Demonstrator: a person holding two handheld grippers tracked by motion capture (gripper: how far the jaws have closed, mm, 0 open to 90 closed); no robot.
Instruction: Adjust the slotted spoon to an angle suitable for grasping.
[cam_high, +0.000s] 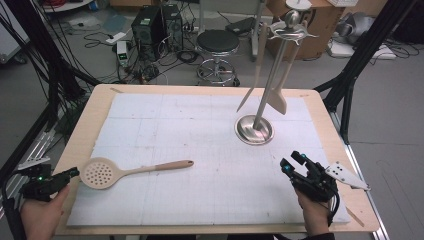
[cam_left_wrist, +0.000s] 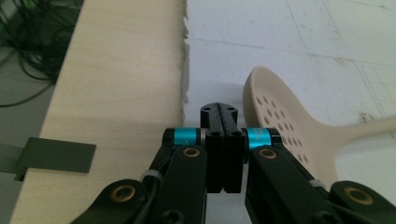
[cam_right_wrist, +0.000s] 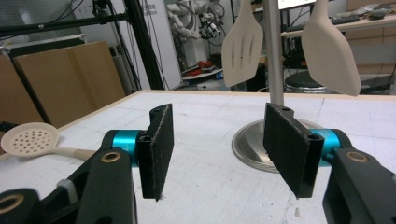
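High view: slotted spoon (cam_high: 100, 173), light stiff plastic; grasp slim handle. Left gripper (cam_high: 67, 174) clenched empty beside spoon; right gripper (cam_high: 292, 161) released.

A pale wooden table (cam_high: 80, 135) carries a white gridded mat (cam_high: 200, 150) and stands on a grey floor (cam_high: 395, 115). Behind it sit a round black stool (cam_high: 218, 42) on a chrome base, two dark computer towers (cam_high: 156, 25) among tangled cables (cam_high: 165, 55), and a cardboard box (cam_high: 320, 30). Black frame legs (cam_high: 360, 55) flank the table; what seems a white power strip (cam_high: 116, 37) lies nearby
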